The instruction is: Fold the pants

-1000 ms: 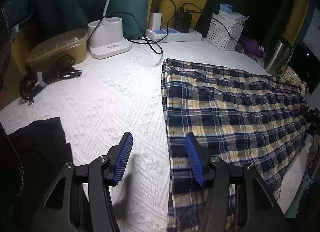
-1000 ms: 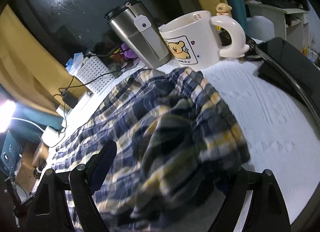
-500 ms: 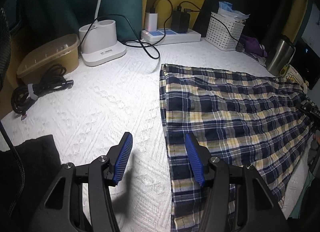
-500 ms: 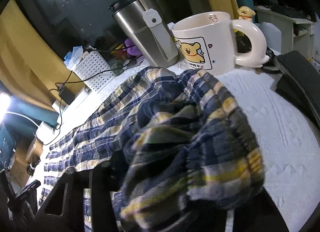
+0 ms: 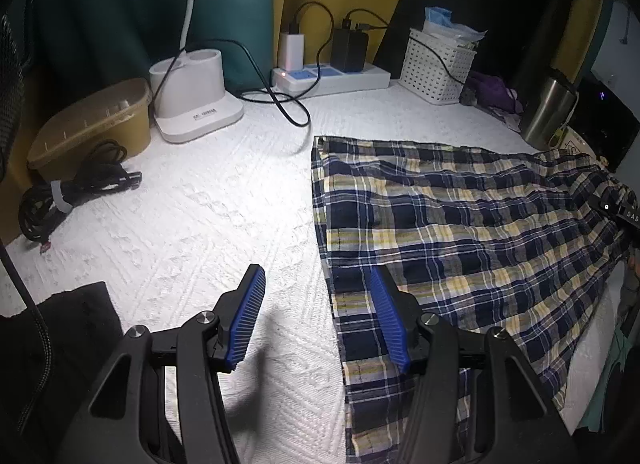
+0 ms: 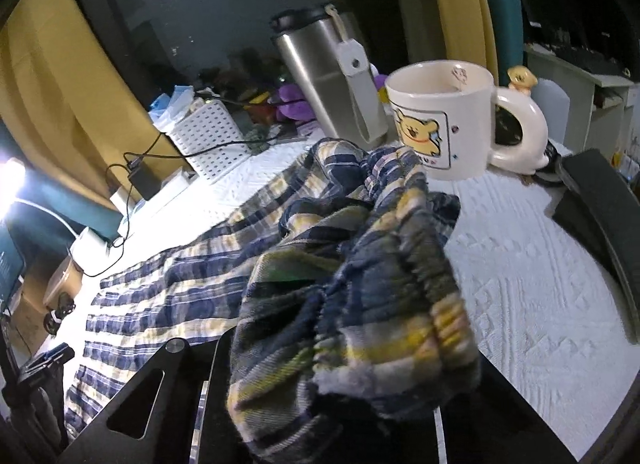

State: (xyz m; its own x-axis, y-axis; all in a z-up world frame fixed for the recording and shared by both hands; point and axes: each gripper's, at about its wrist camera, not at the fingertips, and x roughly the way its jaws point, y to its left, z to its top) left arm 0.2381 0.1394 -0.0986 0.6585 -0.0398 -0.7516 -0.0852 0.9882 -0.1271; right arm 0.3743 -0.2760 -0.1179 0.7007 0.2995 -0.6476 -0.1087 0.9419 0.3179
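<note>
Blue, yellow and white plaid pants (image 5: pixel 460 232) lie spread on the white textured cover (image 5: pixel 192 223), leg hems toward the left. My left gripper (image 5: pixel 318 318) is open and empty, hovering low over the near hem edge, its right blue pad (image 5: pixel 386 318) above the cloth. In the right wrist view my right gripper (image 6: pixel 352 348) is shut on the bunched elastic waistband (image 6: pixel 384 288), lifted off the cover; its fingertips are hidden by cloth. The right gripper also shows at the far right of the left wrist view (image 5: pixel 618 211).
Along the back stand a tan box (image 5: pixel 92 123), a white charger base (image 5: pixel 196 103), a power strip (image 5: pixel 332 75), a white basket (image 5: pixel 440 63). A steel tumbler (image 6: pixel 328 75) and bear mug (image 6: pixel 444 119) stand just beyond the waistband. A coiled cable (image 5: pixel 68 187) lies left; a dark device (image 6: pixel 600 207) lies right.
My right gripper closed on the waistband and lifted it, bunching the cloth up toward the camera. My left gripper drifted slightly back from the hem, staying open.
</note>
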